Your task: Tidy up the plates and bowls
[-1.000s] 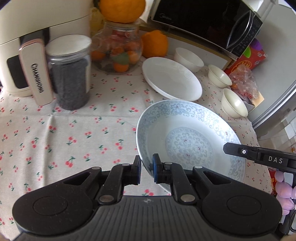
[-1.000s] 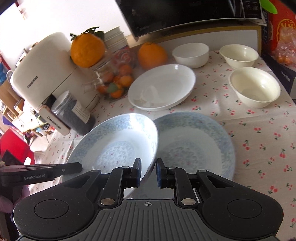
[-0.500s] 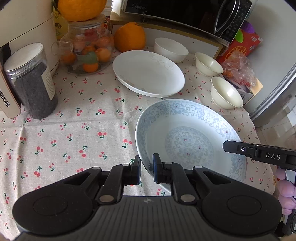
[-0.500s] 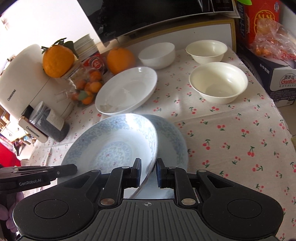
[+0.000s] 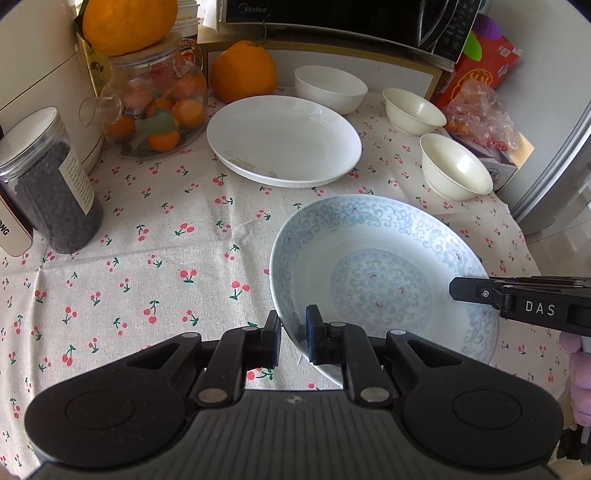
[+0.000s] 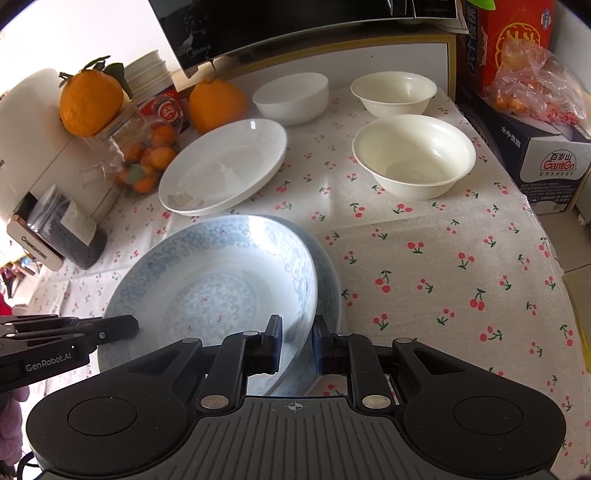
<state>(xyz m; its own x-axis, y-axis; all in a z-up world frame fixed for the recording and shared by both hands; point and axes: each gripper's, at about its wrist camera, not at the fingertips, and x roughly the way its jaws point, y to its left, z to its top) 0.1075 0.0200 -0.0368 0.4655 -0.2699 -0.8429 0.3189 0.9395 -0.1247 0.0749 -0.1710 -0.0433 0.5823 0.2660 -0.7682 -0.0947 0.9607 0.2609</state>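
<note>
Left gripper (image 5: 293,334): jaws nearly closed, pinching near-left rim of blue plate (image 5: 384,273). Rim passes between the pads; both pads against it. Same gripper seen from right wrist view as a black arm at lower left, tip over the plate's left edge (image 6: 110,328).

Right gripper (image 6: 297,341): jaws narrow, clamped on the plate's near-right rim. Seen from left wrist view as black arm marked "DAS" (image 5: 517,301), reaching in over the right rim.

Blue plate (image 6: 214,280): held at opposite rims by both grippers, tilted, left side higher in right wrist view. Directly beneath, second blue plate (image 6: 328,280), showing only as a crescent along the right edge. Contact between the two: cannot tell.

Cloth (image 5: 147,236), cherry print, under everything.

White plate (image 5: 284,140) flat on cloth, beyond the blue plates, apart from them; smears near its near-left edge. White bowl (image 5: 330,88) behind it, close to its far rim. Two cream bowls to the right, upright and apart: far one (image 5: 413,110), near one (image 5: 456,166).

Left side: dark-filled jar (image 5: 48,181), glass jar of fruit (image 5: 155,107) with orange (image 5: 125,22) on lid. Second orange (image 5: 243,72) on cloth behind white plate. Microwave (image 5: 351,14) at back.
</note>
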